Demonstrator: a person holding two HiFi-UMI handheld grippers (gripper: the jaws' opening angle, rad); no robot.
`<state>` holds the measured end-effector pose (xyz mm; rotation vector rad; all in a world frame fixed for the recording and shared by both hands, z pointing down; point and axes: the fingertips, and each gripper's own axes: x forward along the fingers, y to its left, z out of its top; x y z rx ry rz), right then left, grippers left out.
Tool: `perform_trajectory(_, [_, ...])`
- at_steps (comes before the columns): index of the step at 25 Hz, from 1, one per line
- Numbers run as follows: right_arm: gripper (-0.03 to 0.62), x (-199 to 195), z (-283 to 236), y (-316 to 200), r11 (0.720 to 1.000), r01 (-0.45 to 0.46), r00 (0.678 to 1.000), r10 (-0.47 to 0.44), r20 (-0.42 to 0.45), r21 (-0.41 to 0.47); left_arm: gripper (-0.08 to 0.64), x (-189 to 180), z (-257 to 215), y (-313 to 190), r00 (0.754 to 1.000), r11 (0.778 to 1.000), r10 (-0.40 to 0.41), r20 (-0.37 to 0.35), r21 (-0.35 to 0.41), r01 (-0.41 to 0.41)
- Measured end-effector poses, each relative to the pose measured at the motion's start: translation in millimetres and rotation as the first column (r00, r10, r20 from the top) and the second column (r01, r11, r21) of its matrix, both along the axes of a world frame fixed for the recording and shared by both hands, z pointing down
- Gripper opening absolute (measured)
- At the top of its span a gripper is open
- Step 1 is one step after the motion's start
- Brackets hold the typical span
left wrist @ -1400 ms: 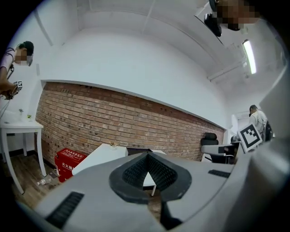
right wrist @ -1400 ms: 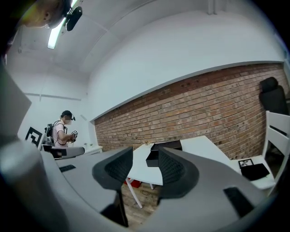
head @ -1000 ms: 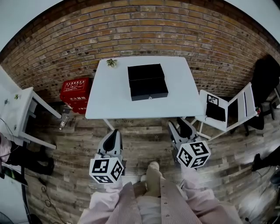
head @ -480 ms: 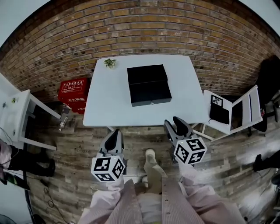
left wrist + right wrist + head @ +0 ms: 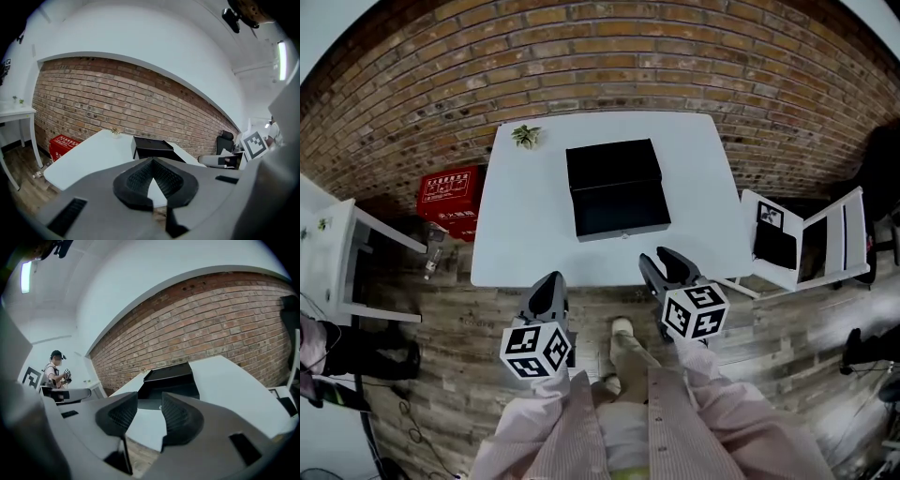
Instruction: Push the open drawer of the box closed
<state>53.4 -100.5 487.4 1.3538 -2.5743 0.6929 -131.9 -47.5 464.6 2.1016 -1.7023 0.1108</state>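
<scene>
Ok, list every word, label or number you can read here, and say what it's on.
Red box: white print on its top, too small and blurred to read.
Cubes on the left tool and right tool: black-and-white square markers, no words.
Square marker on the white chair: pattern only, no words.
So nothing is readable.
</scene>
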Motion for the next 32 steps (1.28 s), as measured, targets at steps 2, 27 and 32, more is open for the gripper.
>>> perform_trajectory(2, [0.16,-2,10,-9,0.999,0.008,1.0,-0.008,0.0,-0.031,-0.005,1,7,-10,1.0,1.0,-0.004,-0.009,-0.021,0.004])
perform_trajectory(27, [0.159,-47,103,-65,0.943,0.046,0.999,-0.05,-0.004,-0.331,-0.005,3,84,-69,0.998,0.974,-0.032,-0.049,-0.227,0.02])
perform_trajectory(32, [0.158,-48,109,-70,0.933,0.002,1.0,-0.012,-0.027,-0.36,-0.005,2,88,-72,0.998,0.969,-0.004,-0.059,-0.246,-0.01])
